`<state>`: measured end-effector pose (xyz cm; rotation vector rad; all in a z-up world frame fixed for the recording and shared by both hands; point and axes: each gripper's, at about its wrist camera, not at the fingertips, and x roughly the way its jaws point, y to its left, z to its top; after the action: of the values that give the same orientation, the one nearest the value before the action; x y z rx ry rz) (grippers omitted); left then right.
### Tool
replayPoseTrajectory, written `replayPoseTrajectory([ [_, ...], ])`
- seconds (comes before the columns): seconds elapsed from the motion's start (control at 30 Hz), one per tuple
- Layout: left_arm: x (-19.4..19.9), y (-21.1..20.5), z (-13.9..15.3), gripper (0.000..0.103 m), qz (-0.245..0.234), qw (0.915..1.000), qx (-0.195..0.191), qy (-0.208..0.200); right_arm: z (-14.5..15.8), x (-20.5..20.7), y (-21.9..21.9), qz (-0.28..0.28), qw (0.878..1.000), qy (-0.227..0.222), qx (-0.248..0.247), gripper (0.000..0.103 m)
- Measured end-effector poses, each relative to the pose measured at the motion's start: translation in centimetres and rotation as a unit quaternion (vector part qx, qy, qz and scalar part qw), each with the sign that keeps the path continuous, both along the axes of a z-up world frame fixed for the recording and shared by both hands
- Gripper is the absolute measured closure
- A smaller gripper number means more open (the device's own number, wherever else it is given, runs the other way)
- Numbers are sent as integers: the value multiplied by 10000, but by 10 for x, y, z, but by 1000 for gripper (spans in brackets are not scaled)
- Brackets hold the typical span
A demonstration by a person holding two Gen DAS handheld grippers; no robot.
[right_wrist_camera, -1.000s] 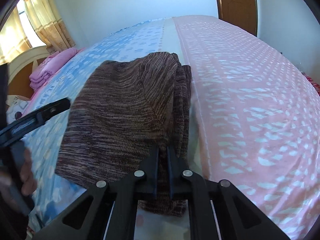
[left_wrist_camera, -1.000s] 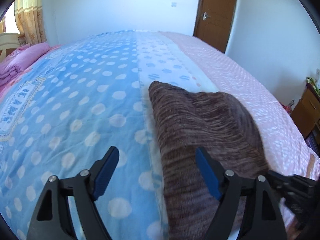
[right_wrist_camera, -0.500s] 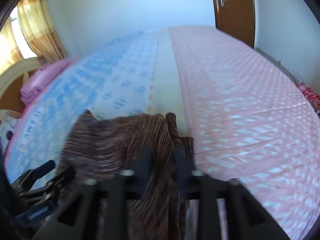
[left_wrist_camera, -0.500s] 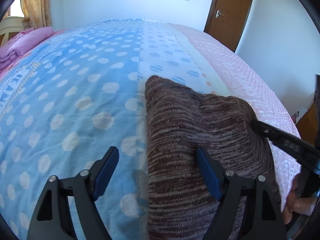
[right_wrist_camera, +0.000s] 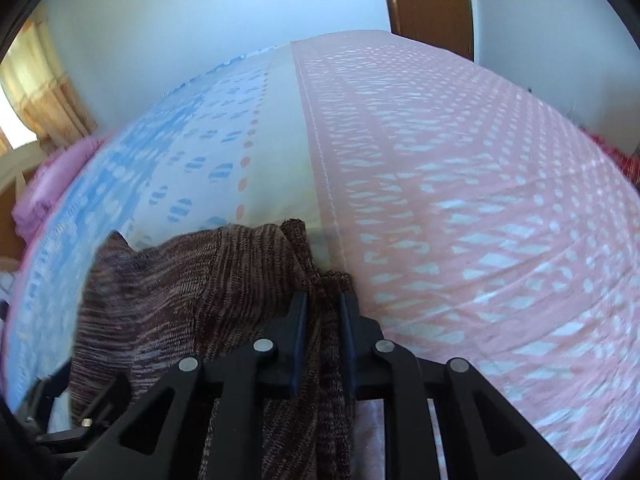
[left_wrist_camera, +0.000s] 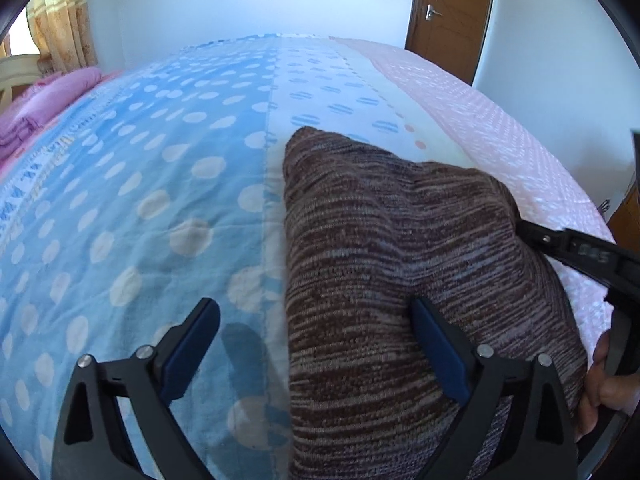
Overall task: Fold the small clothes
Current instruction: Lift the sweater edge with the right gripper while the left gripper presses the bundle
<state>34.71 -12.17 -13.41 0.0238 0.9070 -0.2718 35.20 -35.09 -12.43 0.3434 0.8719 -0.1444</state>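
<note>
looks like you're mid-fold. the brown knit garment [left_wrist_camera: 392, 264] lies on the bedspread [left_wrist_camera: 140, 200], doubled over along the seam where the blue and cream panels meet. your left gripper [left_wrist_camera: 316, 344] is opening wide and gripping nothing, though it straddles the garment's left edge. your right gripper [right_wrist_camera: 323, 320] is nearly closed, pinching a bunch of the knit. i'd guess squaring and flattening are left.

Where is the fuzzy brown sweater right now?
The brown sweater lies on the bed, along the pale strip between its blue and pink halves. In the right wrist view its edge sits between the right gripper fingers.
</note>
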Motion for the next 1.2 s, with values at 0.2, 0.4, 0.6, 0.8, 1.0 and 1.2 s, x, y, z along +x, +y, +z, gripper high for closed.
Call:
replayPoseTrajectory([
  [0.2,1,4,-5,0,65,9998,-160,59,1,-55,-23,-291,9902,-483,1275,48],
  [0.4,-1,1,-3,0,69,10000,-49,-22,2,-67,-12,-11,9909,-604,1199,48],
  [0.6,1,3,-6,0,67,9999,-149,34,-11,-62,0,209,9950,-579,787,48],
  [0.8,-1,1,-5,5,-66,9997,-226,1,-13,-62,-1,234,9944,-621,827,47],
  [1.0,-4,-5,-1,22,-276,9993,-259,-15,-14,-63,-4,242,9937,-631,895,47],
  [1.2,-2,-17,7,36,-353,9992,-127,148,-14,-62,-6,278,9930,-627,957,47],
])
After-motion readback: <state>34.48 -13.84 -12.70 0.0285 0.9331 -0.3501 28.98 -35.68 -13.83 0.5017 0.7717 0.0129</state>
